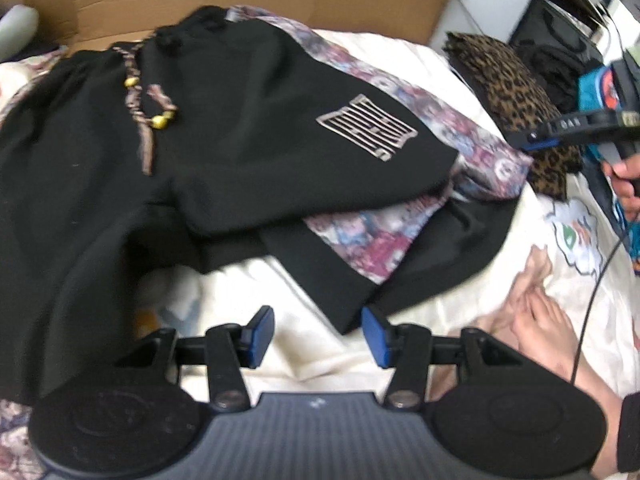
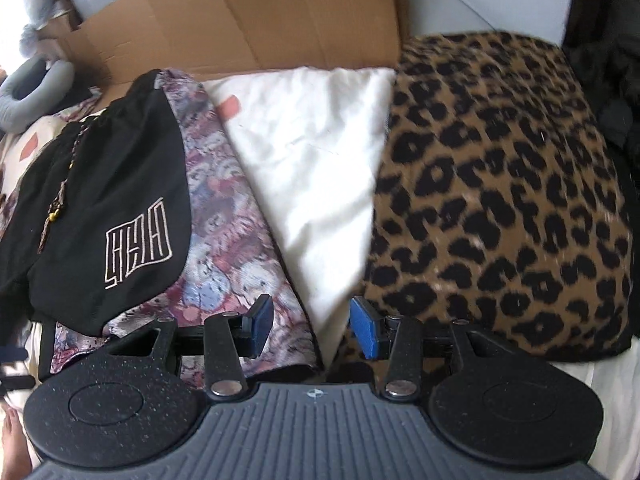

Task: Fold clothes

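Black shorts point(image 1: 224, 128) with floral panels, spread on bed point(image 1: 304, 360); leopard cloth point(image 2: 500, 200) right; my left tongs point(image 1: 318, 336) and right tongs point(image 2: 312, 326) released, empty.

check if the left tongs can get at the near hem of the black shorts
Probably yes: the left tongs are open and empty, and the black shorts have a hem corner lying just ahead on the bare cream sheet.

Cream bedsheet point(image 1: 320, 356), black shorts point(image 1: 248, 120), leopard-print garment point(image 2: 500, 200)
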`<state>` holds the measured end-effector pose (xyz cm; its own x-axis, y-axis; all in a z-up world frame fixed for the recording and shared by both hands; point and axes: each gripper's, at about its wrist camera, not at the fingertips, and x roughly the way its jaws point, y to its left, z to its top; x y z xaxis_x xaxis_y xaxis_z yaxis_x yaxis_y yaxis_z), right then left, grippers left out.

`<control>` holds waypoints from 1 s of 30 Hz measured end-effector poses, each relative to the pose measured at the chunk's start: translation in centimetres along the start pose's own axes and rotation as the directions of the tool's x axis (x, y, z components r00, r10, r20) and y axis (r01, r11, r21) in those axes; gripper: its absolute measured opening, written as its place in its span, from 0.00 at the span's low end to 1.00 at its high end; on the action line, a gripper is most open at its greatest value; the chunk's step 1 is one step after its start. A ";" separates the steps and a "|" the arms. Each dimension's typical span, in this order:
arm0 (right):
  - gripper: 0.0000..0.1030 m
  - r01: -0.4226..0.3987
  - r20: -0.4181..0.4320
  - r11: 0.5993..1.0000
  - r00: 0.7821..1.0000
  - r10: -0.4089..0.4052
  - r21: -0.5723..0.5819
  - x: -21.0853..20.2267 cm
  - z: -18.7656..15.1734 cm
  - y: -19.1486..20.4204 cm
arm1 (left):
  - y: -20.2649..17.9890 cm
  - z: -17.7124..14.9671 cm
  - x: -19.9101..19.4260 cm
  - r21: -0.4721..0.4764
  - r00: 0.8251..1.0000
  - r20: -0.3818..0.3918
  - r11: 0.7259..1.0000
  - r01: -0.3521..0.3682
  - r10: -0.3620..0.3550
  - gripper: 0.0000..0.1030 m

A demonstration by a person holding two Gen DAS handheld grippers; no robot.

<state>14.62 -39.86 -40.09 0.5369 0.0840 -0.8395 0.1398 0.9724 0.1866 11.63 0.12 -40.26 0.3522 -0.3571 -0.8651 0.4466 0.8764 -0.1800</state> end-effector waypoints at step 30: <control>0.35 -0.184 -0.041 0.906 0.976 0.216 0.381 1.6 -2.0 -4.1 | -2.2 -0.6 -1.6 0.093 0.998 0.022 0.994 0.048 -0.050 0.00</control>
<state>13.20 -43.25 -43.21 0.5195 0.3005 -0.7999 0.3446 0.7830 0.5179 9.55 -1.00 -38.76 0.3476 -0.4081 -0.8442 0.5377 0.8244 -0.1771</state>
